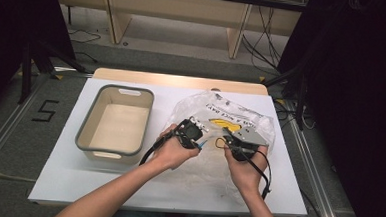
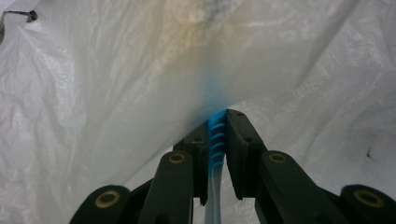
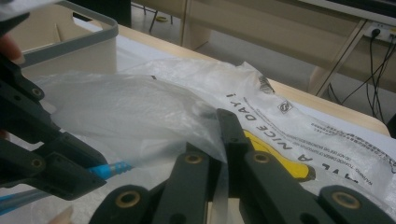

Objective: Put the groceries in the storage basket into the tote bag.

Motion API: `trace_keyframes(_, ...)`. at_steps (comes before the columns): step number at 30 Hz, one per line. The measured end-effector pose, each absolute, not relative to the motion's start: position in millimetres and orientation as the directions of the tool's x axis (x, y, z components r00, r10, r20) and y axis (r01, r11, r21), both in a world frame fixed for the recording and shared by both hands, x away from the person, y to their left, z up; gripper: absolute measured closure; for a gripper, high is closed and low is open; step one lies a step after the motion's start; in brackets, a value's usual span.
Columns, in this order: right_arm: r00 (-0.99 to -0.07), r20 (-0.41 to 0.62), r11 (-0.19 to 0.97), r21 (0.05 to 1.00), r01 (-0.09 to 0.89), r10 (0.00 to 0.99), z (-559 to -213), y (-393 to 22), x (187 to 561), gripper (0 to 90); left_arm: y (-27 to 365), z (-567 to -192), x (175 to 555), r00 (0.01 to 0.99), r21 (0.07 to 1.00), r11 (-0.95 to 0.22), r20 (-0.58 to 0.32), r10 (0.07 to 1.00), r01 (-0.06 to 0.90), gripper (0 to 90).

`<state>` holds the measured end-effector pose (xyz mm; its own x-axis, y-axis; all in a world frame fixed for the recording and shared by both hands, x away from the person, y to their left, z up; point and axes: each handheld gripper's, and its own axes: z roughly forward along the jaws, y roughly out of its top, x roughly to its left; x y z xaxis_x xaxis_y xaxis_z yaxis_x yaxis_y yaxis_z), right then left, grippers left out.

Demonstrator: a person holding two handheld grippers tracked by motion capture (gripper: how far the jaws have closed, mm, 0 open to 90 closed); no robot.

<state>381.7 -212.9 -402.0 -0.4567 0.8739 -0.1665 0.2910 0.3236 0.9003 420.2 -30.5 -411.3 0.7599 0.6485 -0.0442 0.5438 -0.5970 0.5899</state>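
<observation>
From above, a thin white plastic bag (image 1: 230, 123) with a yellow smiley and "HAVE A NICE DAY" print lies on the white tabletop (image 1: 67, 169), right of an empty grey-rimmed bin (image 1: 115, 124). Both hands work over the bag's near edge: the left gripper (image 1: 199, 144) and the right gripper (image 1: 224, 142) nearly meet there.

In the left gripper view, its fingers (image 2: 236, 140) are pressed together, pinching bag film against the blue ridged pad.

In the right gripper view, the right gripper's fingers (image 3: 229, 128) are closed on a raised fold of film, the left gripper (image 3: 112, 169) just beside it, the bin (image 3: 70, 42) behind.
</observation>
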Motion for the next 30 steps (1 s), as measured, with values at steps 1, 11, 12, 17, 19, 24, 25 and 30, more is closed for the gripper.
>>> trace_keyframes(1, -0.457, -0.167, 0.324, 0.900, 0.290, 0.874, -402.0, -212.8, 381.6, 90.0, -31.0, -412.0, 420.9, 0.757, 0.591, -0.594, -0.046, 0.651, 0.547, 79.2)
trace_keyframes(11, -0.458, -0.167, 0.324, 0.900, 0.290, 0.873, -402.2, -212.4, 381.6, 90.0, -36.0, -417.4, 427.1, 0.754, 0.587, -0.594, -0.043, 0.656, 0.550, 79.2)
trace_keyframes(12, -0.459, -0.167, 0.325, 0.900, 0.290, 0.873, -402.3, -212.3, 381.7, 90.0, -36.4, -417.6, 427.7, 0.753, 0.588, -0.593, -0.042, 0.657, 0.550, 79.2)
trace_keyframes(17, -0.460, -0.168, 0.326, 0.900, 0.289, 0.872, -402.3, -212.2, 381.6, 90.0, -37.5, -418.3, 430.6, 0.750, 0.588, -0.593, -0.036, 0.660, 0.550, 79.2)
trace_keyframes(19, -0.460, -0.167, 0.326, 0.900, 0.290, 0.872, -402.3, -212.2, 381.7, 90.0, -38.3, -418.4, 431.2, 0.750, 0.591, -0.592, -0.033, 0.661, 0.548, 79.2)
trace_keyframes(24, -0.459, -0.166, 0.324, 0.900, 0.290, 0.873, -402.1, -212.3, 381.6, 90.0, -40.8, -419.5, 432.6, 0.748, 0.602, -0.588, -0.023, 0.663, 0.540, 79.2)
trace_keyframes(25, -0.459, -0.166, 0.324, 0.900, 0.290, 0.873, -402.1, -212.4, 381.5, 90.0, -41.2, -419.7, 432.8, 0.749, 0.602, -0.589, -0.022, 0.662, 0.538, 79.1)
trace_keyframes(30, -0.459, -0.166, 0.323, 0.901, 0.290, 0.873, -402.1, -212.7, 381.6, 90.0, -43.6, -421.0, 433.1, 0.750, 0.613, -0.587, -0.015, 0.661, 0.530, 79.2)
